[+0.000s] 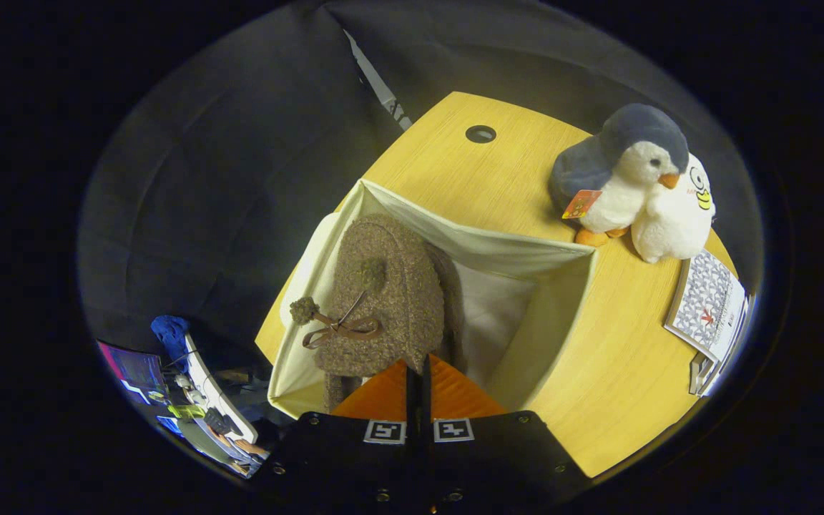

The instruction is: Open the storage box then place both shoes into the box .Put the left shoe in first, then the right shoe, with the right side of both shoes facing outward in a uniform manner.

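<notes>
At lower centre the gripper point(418, 372) was clenched, seemingly pinching the brown fuzzy shoe's point(383, 300) edge. The shoe stood toe-down inside the open storage box point(562, 300) on the table point(469, 179).

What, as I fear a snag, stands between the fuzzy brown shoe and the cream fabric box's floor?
Nothing visible. The fuzzy brown shoe already stands inside the open cream fabric box, bare lining beside it. The gripper has its jaws nearly together at the shoe's near edge; grip unclear.

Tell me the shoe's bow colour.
Brown, on the fuzzy brown shoe in the storage box; gripper view.
</notes>
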{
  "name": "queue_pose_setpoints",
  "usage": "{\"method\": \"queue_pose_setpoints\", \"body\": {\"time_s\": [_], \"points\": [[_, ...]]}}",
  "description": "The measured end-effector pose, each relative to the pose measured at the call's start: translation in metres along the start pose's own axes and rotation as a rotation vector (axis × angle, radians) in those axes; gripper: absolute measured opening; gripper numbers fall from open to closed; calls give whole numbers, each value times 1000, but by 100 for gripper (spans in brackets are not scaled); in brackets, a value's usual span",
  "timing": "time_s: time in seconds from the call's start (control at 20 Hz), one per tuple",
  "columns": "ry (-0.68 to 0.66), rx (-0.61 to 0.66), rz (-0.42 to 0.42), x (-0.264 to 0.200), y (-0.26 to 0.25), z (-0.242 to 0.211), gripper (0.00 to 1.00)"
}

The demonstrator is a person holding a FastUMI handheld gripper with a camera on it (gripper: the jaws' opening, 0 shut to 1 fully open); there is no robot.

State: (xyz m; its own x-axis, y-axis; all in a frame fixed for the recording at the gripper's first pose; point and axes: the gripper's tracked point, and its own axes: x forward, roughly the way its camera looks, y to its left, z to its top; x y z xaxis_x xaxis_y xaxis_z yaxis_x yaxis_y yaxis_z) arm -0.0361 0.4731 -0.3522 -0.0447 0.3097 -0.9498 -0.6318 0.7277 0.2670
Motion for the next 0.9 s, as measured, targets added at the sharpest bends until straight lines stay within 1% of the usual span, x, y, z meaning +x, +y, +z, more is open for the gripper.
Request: {"method": "queue_pose_setpoints", "body": {"time_s": [0.15, 0.2, 0.25, 0.3, 0.35, 0.45, 0.5, 0.55, 0.6, 0.65, 0.7, 0.8, 0.9], "points": [[19, -4, -44, 14, -7, -1, 0], [18, 4, -44, 13, -7, -2, 0], [1, 17, -22, 12, -2, 0, 1], [-17, 25, -5, 9, 2, 2, 10], [-41, 26, -6, -1, -1, 4, 14], [-99, 18, -15, -19, -8, 9, 31], [-134, 12, -21, -33, -11, 9, 50], [-177, 11, -45, -47, -18, 10, 68], [-228, 6, -86, -61, -28, 10, 87], [-289, 9, -134, -76, -43, 10, 95], [-355, 19, -180, -93, -58, 10, 98], [-489, 59, -243, -133, -80, 6, 98], [-631, 139, -294, -178, -100, -1, 98]]}}
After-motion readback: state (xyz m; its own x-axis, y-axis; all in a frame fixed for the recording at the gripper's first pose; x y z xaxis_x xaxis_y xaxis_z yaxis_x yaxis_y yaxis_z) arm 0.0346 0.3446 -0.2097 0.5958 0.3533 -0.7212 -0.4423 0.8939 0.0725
